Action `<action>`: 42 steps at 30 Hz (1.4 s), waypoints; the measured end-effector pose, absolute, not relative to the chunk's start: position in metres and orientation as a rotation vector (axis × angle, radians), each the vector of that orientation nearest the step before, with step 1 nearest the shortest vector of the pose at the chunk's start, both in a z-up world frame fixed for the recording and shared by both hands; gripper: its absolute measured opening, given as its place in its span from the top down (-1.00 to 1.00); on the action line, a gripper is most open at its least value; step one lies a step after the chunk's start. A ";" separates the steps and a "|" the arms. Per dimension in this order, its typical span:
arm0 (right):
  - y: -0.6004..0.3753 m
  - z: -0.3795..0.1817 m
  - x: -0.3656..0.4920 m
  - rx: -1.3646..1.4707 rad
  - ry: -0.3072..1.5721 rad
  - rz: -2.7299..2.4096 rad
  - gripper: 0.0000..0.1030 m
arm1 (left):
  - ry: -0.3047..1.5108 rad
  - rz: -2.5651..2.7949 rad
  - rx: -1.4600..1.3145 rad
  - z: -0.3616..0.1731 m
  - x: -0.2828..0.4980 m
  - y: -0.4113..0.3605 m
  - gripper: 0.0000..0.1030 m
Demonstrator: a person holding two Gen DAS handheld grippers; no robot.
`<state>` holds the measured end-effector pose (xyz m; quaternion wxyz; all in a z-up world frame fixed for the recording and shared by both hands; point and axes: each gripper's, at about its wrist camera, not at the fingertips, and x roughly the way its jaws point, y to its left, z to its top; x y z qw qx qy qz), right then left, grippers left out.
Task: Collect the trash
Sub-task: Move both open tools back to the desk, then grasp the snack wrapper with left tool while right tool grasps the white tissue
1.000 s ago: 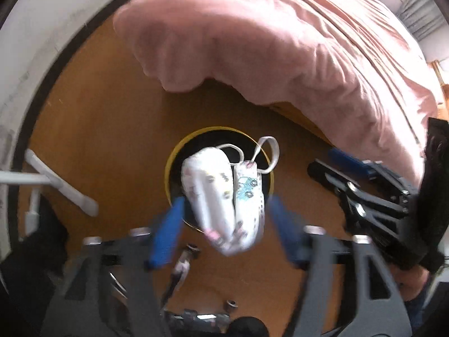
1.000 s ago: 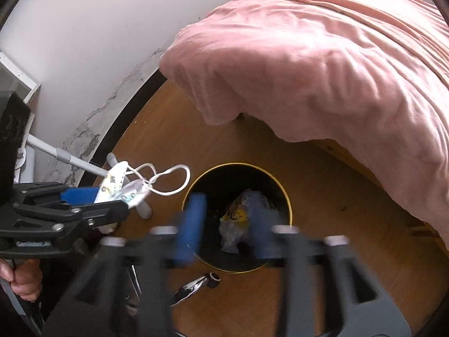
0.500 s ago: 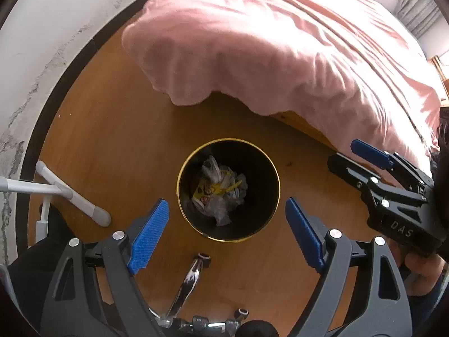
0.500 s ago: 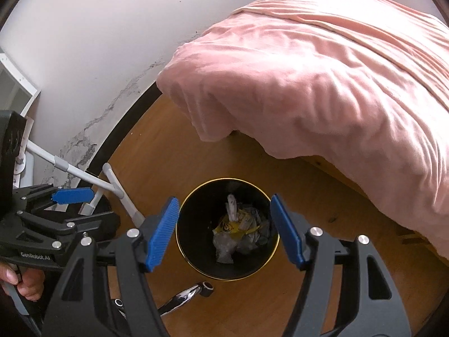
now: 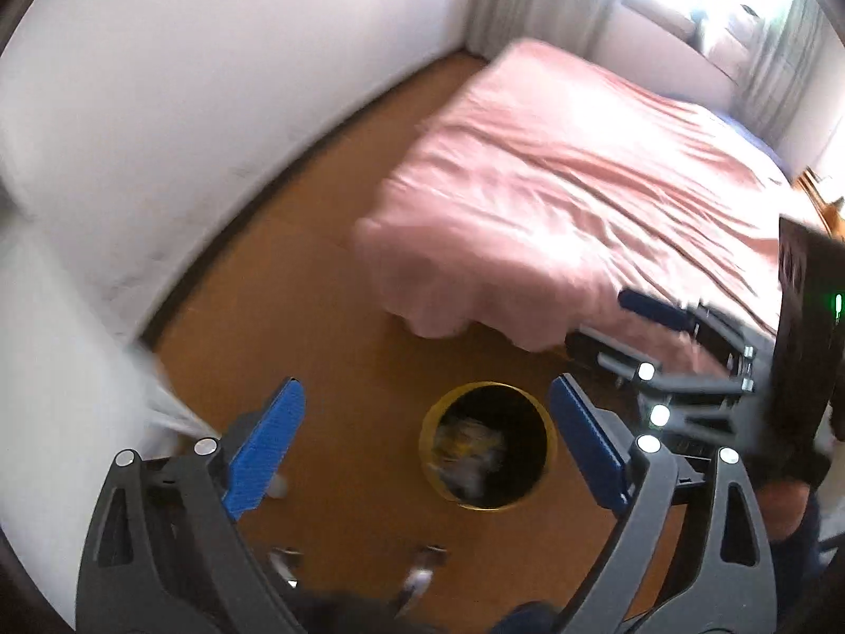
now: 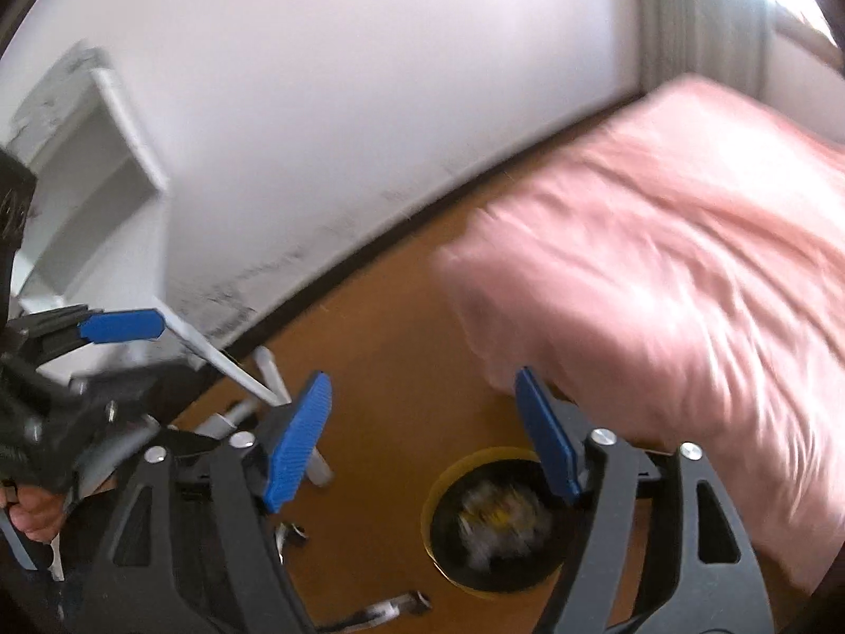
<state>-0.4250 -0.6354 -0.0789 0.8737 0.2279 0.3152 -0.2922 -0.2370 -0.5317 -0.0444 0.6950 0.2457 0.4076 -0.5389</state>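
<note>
Hovering apart over the brown wooden floor [image 5: 327, 327], both jaws opening with nothing between: left gripper [image 5: 422, 449] spread wide, right gripper [image 6: 420, 438] somewhat narrower. Below and just ahead of the blue pads, stood the round black bin with a yellow rim [image 5: 488, 444], holding blurred crumpled trash [image 6: 494, 520] inside. Farther beyond the fingertips, draped the rumpled pink bedspread [image 5: 570, 201]; off to the left ran the white wall [image 6: 327, 79].

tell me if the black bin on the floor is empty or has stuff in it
Has stuff in it. The black bin stands upright on the wooden floor, and crumpled pale and yellow trash shows through its open top.
</note>
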 end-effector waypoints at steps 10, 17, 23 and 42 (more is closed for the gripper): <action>-0.471 -0.021 -0.158 0.225 0.688 -0.187 -0.51 | 0.821 -0.667 0.410 -0.011 -0.017 -0.287 -0.81; -0.355 -0.021 0.006 0.126 0.741 0.048 -0.51 | 0.869 -0.355 0.286 -0.030 0.100 -0.142 -0.81; -0.306 -0.034 0.108 0.069 0.781 0.103 -0.51 | 0.899 -0.356 0.187 -0.046 0.162 -0.112 -0.81; -0.282 -0.077 0.190 0.028 0.848 0.172 -0.03 | 0.866 -0.357 0.209 -0.076 0.213 -0.128 -0.44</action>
